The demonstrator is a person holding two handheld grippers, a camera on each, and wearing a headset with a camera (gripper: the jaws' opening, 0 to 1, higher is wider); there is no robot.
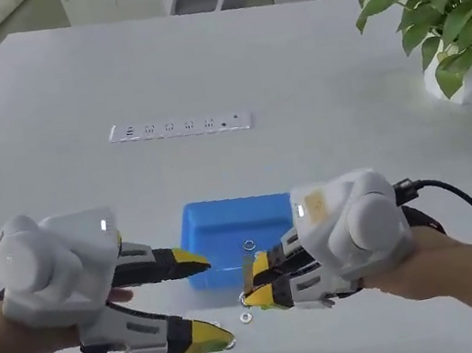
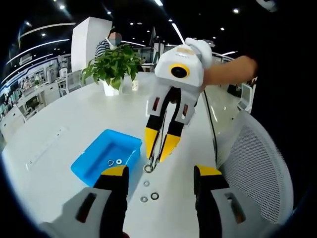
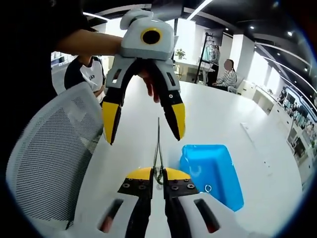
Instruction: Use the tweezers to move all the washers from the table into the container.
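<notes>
the right gripper [image 1: 254, 288] is clamped narrow on the tweezers [image 2: 155, 148]. their tips come down at a washer [image 2: 148, 168] lying on the worktop [image 1: 314, 99], just off the 6 o'clock edge of the blue container [image 1: 226, 224]. the left gripper [image 1: 205, 299] hangs wide with nothing in it, at 9 o'clock of the tweezers.

the washer looks thin, flat, hard and light, and probably slick. lying flat, it offers little edge to bite. the surest hold is likely 1 tip through the hole and 1 outside the rim. the tweezers are slim and springy, so too hard a squeeze could flick the washer away.

the left gripper view faces the tips and resolves the count: 3 more washers [image 2: 146, 183] loose toward 6 o'clock of the tips, and 2 washers in the container [image 2: 110, 162]. in the head view the right gripper's jaws cover the tips. the right gripper view looks along the shanks and makes the grip plain, jaws closed low on them. whether the washer is pinched yet, i cannot tell.
</notes>
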